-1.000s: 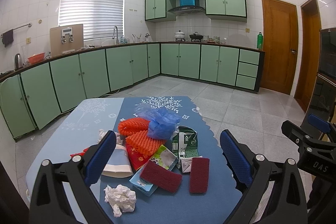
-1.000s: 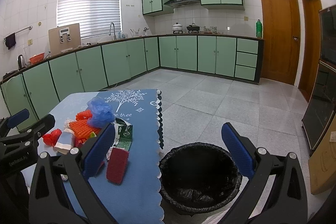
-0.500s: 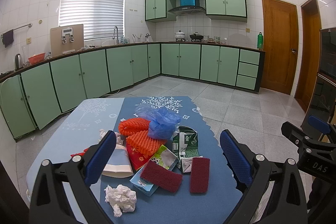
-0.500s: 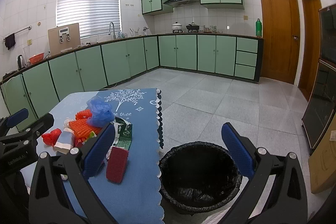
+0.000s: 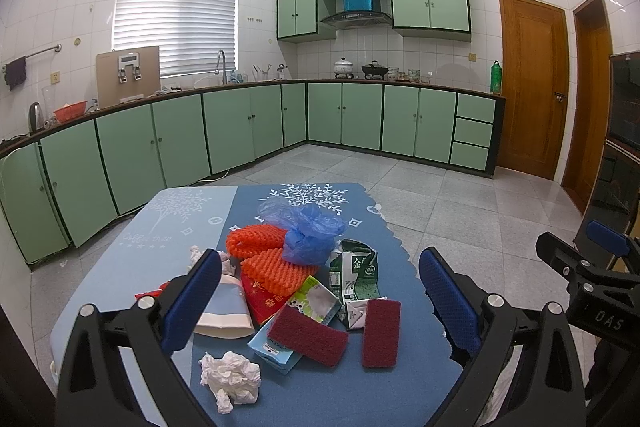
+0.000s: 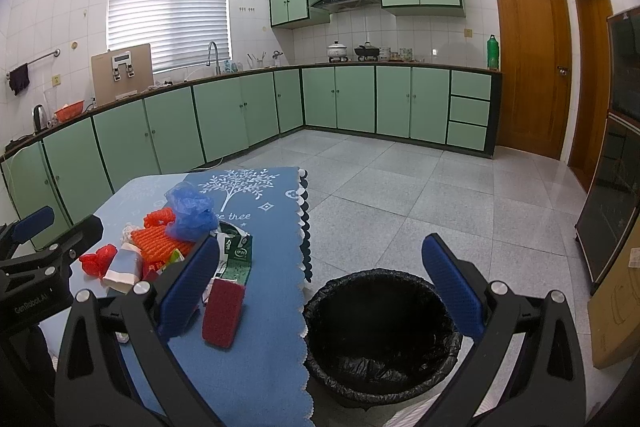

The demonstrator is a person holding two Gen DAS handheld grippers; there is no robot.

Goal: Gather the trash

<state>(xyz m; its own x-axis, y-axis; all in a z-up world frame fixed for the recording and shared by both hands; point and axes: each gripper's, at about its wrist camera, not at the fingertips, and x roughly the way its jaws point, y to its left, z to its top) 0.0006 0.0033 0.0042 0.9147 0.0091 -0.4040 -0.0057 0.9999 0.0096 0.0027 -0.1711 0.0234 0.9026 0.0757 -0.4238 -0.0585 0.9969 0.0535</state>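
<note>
Blue-padded left tongs (image 5: 320,301) and right tongs (image 6: 320,291) stay spread and empty, unmoved over the last second. Trash (image 5: 296,291) lies heaped on the tabletop (image 5: 168,227), the bin (image 6: 380,339) beside it; collecting hasn't begun.

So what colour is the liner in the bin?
Black bin liner, clearest in the right wrist view.

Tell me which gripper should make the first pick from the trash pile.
Left. The left gripper is open and faces the trash pile on the table, with the crumpled tissue nearest. The right gripper, also open, looks over the bin instead.
</note>
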